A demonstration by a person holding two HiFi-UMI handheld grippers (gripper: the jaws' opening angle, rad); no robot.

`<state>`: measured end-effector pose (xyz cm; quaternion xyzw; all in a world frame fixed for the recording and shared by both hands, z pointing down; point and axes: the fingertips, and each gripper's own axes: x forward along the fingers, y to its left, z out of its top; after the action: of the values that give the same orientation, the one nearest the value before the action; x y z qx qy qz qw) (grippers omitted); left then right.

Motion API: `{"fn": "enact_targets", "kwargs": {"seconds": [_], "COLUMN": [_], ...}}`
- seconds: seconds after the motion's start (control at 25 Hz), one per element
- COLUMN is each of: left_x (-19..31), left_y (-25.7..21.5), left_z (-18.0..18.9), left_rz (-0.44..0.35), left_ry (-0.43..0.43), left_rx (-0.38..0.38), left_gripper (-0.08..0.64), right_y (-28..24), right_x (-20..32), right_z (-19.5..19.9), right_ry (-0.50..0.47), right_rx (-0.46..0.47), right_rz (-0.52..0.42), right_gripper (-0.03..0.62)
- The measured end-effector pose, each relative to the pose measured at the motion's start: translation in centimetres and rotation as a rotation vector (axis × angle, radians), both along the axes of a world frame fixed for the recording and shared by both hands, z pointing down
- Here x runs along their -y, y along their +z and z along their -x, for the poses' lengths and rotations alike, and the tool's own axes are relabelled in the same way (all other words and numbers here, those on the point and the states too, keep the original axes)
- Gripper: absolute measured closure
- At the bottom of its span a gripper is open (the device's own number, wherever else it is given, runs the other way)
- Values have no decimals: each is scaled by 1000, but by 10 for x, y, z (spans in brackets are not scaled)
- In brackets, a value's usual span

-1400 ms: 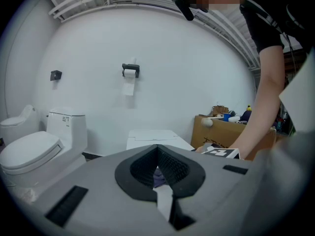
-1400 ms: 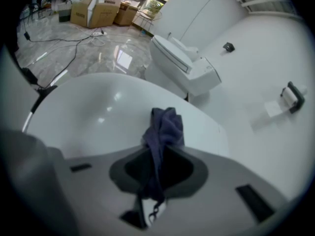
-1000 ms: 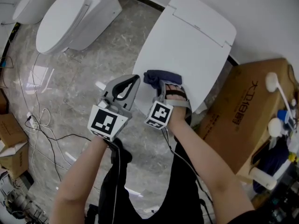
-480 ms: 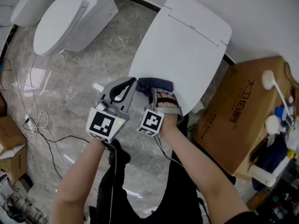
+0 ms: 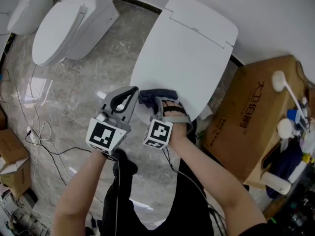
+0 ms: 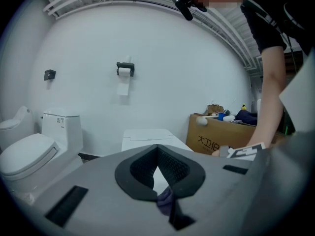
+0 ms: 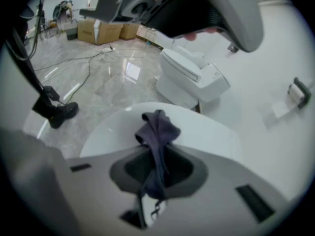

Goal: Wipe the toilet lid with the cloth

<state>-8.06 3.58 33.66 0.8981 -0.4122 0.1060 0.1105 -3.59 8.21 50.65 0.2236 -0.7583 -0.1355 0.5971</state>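
Toilet lid [image 5: 187, 53] edge: right gripper [image 7: 156, 154] pinches cloth [image 7: 158, 127] bunched ahead; left gripper [image 6: 157, 147] seemingly closed.

- Glossy grey marbled floor [image 5: 98, 68], filling the left and centre of the head view.
- White toilet at upper centre, standing on it against the wall, with its closed toilet lid [image 5: 192, 48] facing up.
- Dark cloth [image 5: 156, 96] lying on the near edge of that lid.
- Second white toilet [image 5: 64, 26] at upper left, lid closed.
- Part of a third toilet [image 5: 22, 1] in the far upper-left corner.
- Large cardboard box [image 5: 251, 117] at right, just beside the centre toilet, with printed characters on its side.
- Loose cables [image 5: 43, 132], black and white, looping over the left of the floor.
- Smaller cardboard boxes [image 5: 11, 154] at the lower-left edge.
- Black shoe [image 7: 56, 113] planted on the floor, at the left of the right gripper view.
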Motion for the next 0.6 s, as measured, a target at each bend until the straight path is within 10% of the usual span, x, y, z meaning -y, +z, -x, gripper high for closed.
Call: {"fn": "enact_targets", "kwargs": {"seconds": [0.6], "left_x": [46], "left_y": [9], "left_z": [-47], "left_rz": [22], "left_ry": [-14], "left_rx": [-13], "left_gripper": [548], "right_y": [-57], "right_x": [178], "right_z": [-138], "right_ry": [146], "right_rx": [-34], "right_rz": [-154], "right_gripper": [515]}}
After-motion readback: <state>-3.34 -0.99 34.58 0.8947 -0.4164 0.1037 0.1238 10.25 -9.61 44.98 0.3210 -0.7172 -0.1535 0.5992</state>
